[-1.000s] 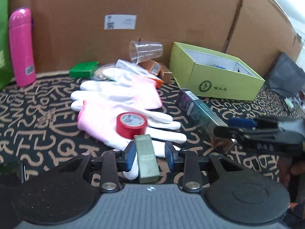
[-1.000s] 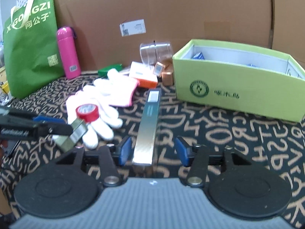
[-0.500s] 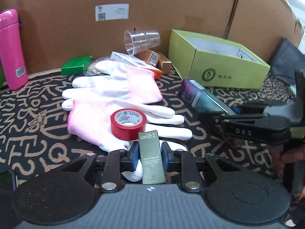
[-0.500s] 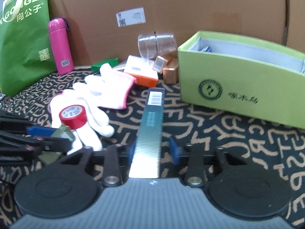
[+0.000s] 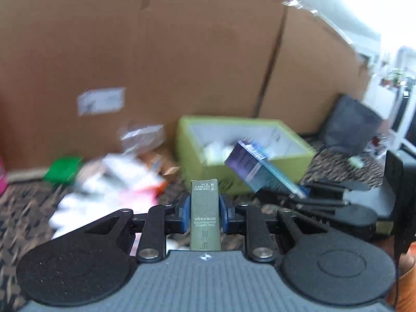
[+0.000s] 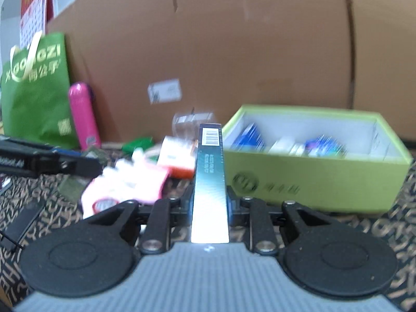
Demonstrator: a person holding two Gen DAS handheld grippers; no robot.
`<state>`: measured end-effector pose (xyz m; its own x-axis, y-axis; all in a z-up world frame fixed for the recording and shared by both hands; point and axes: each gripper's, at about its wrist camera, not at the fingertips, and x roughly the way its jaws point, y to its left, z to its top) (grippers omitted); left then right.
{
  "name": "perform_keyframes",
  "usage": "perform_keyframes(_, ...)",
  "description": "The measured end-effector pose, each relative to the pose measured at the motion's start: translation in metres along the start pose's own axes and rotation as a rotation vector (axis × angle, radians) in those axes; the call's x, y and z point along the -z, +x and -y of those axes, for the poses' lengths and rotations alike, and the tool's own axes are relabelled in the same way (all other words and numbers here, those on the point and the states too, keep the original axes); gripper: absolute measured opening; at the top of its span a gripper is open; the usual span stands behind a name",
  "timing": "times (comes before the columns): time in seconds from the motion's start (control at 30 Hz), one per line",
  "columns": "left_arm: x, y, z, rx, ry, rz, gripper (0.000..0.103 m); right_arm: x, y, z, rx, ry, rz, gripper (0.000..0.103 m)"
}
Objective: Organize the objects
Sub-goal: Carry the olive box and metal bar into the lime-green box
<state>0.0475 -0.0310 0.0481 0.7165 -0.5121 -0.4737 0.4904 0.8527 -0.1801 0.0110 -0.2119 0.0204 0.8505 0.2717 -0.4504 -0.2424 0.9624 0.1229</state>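
Patterned cloth (image 6: 405, 236), cardboard backdrop (image 6: 234, 52), lime box (image 6: 338, 182), both fingers gripping cartons.

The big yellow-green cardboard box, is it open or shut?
Open. The yellow-green cardboard box has no lid on top; its white inside shows, with blurry blue and white items lying in it.

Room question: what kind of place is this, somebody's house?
Probably a home or storage corner: a patterned cloth covers the surface, big cardboard sheets stand behind, with a green shopping bag and pink bottle nearby.
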Motion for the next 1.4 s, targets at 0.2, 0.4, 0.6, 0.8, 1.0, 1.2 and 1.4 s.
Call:
perform_keyframes(0.2, -0.056, 0.054, 0.028, 0.098, 0.035, 0.016, 0.023, -0.034, -0.016, 0.033, 0.115, -0.019, 0.1, 0.022)
perform_keyframes(0.4, -0.087, 0.126, 0.041, 0.031, 0.081, -0.013, 0.023, -0.057, -0.006, 0.079, 0.27, -0.023, 0.138, 0.022)
perform_keyframes(0.6, -0.086, 0.194, 0.024, -0.009, 0.013, -0.108, 0.023, -0.054, 0.038, 0.134, 0.349, 0.044, 0.09, 0.022)
perform_keyframes(0.8, -0.086, 0.223, 0.015, -0.032, 0.0, -0.153, 0.023, -0.049, 0.074, 0.166, 0.363, 0.073, 0.054, 0.022)
perform_keyframes(1.0, -0.078, 0.227, 0.01, -0.013, -0.017, -0.157, 0.067, -0.033, 0.1, 0.166, 0.367, -0.004, -0.013, 0.034)
perform_keyframes(1.2, -0.07, 0.194, 0.003, -0.022, -0.025, -0.09, 0.076, -0.028, 0.072, 0.143, 0.426, -0.074, 0.029, 0.076)
perform_keyframes(1.4, -0.076, 0.166, 0.002, -0.018, -0.072, -0.076, 0.079, -0.028, 0.05, 0.128, 0.439, -0.098, -0.003, 0.026)
